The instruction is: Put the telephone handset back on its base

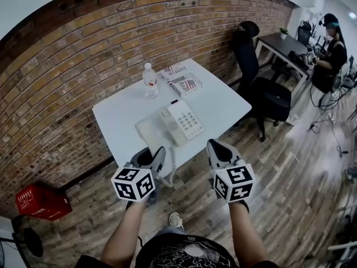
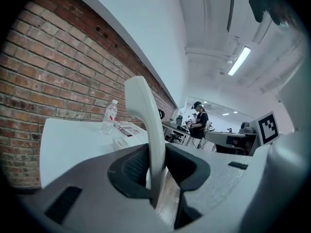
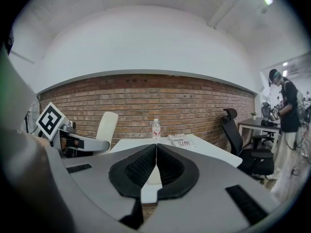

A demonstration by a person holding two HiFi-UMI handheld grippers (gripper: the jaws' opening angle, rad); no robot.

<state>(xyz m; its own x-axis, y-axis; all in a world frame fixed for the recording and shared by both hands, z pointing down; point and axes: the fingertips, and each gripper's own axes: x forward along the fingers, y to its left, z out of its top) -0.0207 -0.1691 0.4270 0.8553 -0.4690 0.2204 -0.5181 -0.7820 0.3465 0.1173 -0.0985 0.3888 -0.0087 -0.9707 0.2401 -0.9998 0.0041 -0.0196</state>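
White table [image 1: 120, 113] set against a brick wall [image 1: 83, 49] on a wooden floor [image 1: 290, 177]. On the table stand the telephone base [image 1: 184, 121], a water bottle [image 1: 149, 80] and a magazine [image 1: 182, 80]. The left gripper [image 2: 156, 165] has its jaws clamped on the white handset [image 2: 145, 115], held off the base, just left of it. The right gripper [image 3: 156, 165] has its jaws together and holds nothing. A black office chair [image 1: 262, 91] stands right of the table, with a second desk [image 1: 284, 44] beyond it. A red crate [image 1: 42, 201] lies on the floor at left.
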